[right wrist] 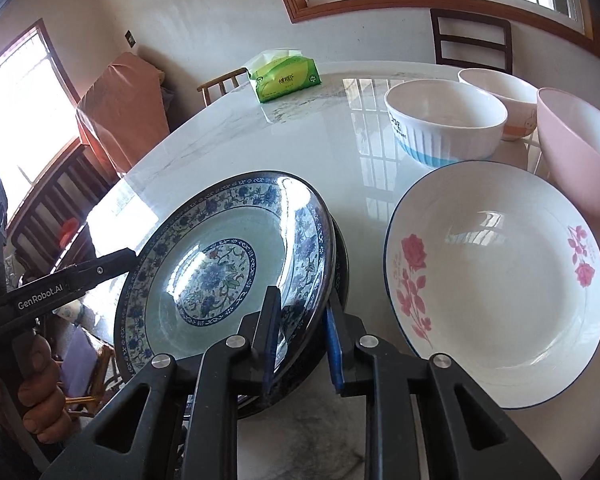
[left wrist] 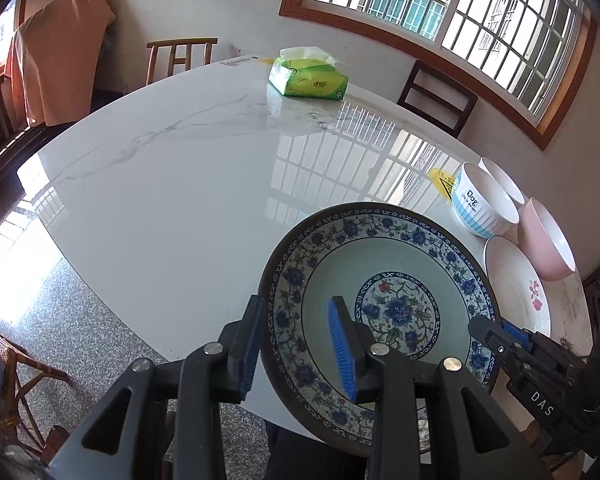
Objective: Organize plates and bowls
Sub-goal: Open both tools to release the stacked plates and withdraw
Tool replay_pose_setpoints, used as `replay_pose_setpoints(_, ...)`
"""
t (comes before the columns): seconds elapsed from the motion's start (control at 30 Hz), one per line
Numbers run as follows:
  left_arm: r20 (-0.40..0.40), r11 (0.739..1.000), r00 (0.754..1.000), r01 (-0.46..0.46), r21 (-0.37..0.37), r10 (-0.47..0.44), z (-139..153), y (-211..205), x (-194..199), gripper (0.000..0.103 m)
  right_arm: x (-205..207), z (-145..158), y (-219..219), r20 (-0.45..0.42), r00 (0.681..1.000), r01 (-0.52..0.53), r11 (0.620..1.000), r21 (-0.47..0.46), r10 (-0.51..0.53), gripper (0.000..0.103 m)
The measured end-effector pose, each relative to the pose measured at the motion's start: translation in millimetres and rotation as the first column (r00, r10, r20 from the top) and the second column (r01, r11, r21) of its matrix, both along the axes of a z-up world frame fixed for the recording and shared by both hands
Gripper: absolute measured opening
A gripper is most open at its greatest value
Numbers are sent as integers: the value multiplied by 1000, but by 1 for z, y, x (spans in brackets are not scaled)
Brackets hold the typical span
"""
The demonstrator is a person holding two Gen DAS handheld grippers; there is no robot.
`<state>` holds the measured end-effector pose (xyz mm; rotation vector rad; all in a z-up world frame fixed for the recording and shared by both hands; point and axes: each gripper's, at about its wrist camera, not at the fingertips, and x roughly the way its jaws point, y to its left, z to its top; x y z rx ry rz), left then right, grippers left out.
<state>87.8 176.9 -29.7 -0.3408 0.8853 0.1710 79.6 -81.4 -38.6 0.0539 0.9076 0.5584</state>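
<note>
A blue floral plate (left wrist: 380, 272) (right wrist: 204, 264) lies tilted at the near edge of the white marble table (left wrist: 160, 200), on top of a second dark-rimmed plate (right wrist: 342, 264). My left gripper (left wrist: 297, 308) straddles its left rim with jaws apart, and the inner pad (left wrist: 342, 348) stands clear above the flange. My right gripper (right wrist: 302, 296) has the plate's right rim pinched between its pads. A white plate with pink roses (right wrist: 500, 280) sits to the right. Behind it stand a blue-striped white bowl (right wrist: 444, 124), a white rabbit bowl (right wrist: 504, 92) and a pink bowl (right wrist: 576, 152).
A green tissue pack (left wrist: 308, 80) lies at the far side of the table. Wooden chairs (left wrist: 182, 56) stand round it, one dark chair (right wrist: 472, 40) under the window. A hand (right wrist: 40, 392) holds the left gripper's handle. The left half of the tabletop is bare marble.
</note>
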Motion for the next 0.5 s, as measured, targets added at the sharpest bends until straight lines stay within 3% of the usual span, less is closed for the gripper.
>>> replay_pose_setpoints(0.3,-1,1000,1000,-1,6,1,0,-5,-8,33,-10,8,8,141,990,21,991,-132,-2,28)
replay_pose_setpoints(0.5,15,996,997,80,31,-81,12,-28,-13,33,-19,24,-18,189,980,69,996,-62,-56,34)
